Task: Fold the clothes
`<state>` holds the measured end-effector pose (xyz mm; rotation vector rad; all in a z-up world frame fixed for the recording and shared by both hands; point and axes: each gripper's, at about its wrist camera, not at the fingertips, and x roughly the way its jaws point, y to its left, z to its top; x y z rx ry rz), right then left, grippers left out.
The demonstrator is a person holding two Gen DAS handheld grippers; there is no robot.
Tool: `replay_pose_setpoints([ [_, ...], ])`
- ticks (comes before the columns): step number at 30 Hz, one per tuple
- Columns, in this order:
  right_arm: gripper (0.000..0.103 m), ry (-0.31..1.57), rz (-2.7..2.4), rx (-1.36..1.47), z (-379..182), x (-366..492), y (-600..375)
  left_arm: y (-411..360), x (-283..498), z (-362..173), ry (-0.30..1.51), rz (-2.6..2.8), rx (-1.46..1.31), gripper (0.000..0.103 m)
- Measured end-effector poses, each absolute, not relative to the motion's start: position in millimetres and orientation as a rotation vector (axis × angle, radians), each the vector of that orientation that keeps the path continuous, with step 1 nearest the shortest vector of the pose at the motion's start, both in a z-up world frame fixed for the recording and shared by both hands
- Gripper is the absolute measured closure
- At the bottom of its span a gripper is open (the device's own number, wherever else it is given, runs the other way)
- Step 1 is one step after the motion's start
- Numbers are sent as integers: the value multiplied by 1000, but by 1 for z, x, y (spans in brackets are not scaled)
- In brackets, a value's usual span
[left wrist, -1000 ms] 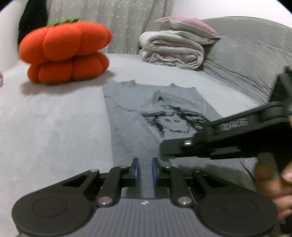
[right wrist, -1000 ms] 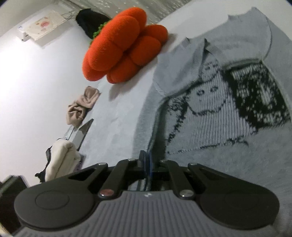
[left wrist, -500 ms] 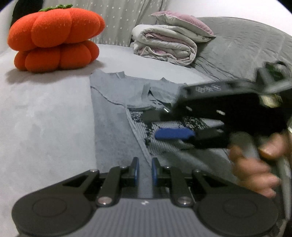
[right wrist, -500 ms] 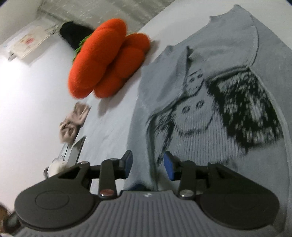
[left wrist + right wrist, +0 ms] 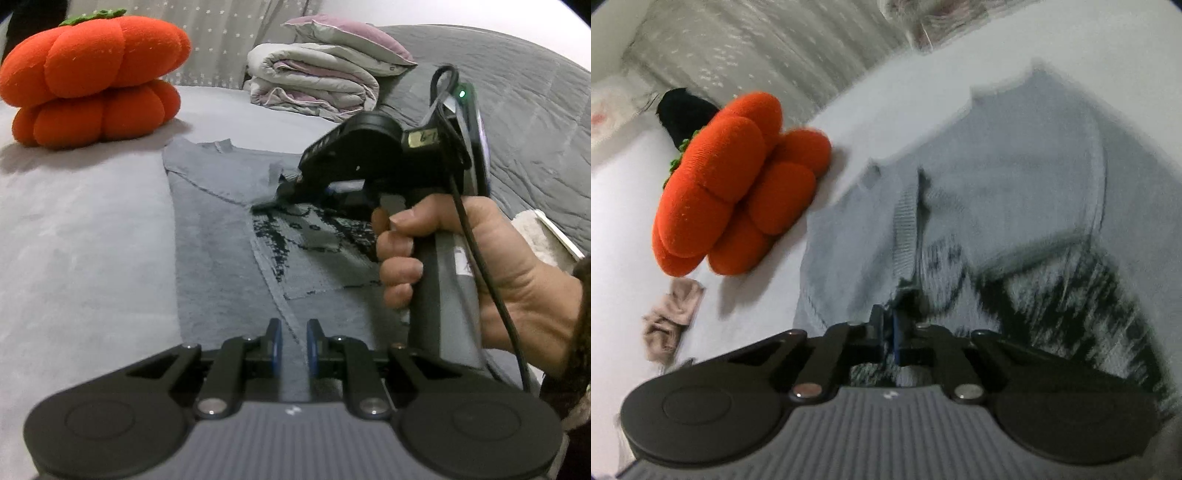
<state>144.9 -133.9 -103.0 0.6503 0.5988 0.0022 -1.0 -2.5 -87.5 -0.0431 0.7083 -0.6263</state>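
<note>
Grey bedding [image 5: 81, 236] fills both wrist views, with a quilted grey cover [image 5: 524, 122] rising at two o'clock in the left view. Spread flat at the centre of the bed lies the grey knitted sweater [image 5: 214, 229], its black-and-white face pattern showing and its left edge folded inward. An orange pumpkin cushion [image 5: 92, 77] sits at ten o'clock, well apart from the garment; folded quilts [image 5: 314, 85] are stacked at twelve o'clock. In the right view a beige cloth [image 5: 670, 321] lies at eight o'clock, just beyond the cushion. A person's right hand [image 5: 443, 258] grips the handle of the right gripper [image 5: 891, 332], whose jaws are clenched on a raised pinch of sweater knit near the neckline. The left gripper [image 5: 294, 347] hovers at six o'clock over the sweater's lower part, jaws narrowly parted; whether fabric is caught between them cannot be told.
</note>
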Motion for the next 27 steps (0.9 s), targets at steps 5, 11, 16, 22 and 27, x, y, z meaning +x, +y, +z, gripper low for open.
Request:
replay_pose_setpoints([
  [5, 90, 652, -18, 584, -106, 149, -137, -2, 1, -85, 712, -632, -50, 88],
  [11, 73, 650, 10, 638, -96, 133, -156, 6, 6, -82, 703, -615, -105, 88],
  [16, 64, 658, 7, 645, -85, 113, -170, 0, 7, -91, 765, -636, -81, 87],
  [22, 64, 678, -2, 669, -80, 69, -192, 1, 1, -92, 790, -688, -101, 85],
  [27, 64, 681, -3, 696, -76, 21, -207, 5, -19, -92, 803, -703, -123, 85],
])
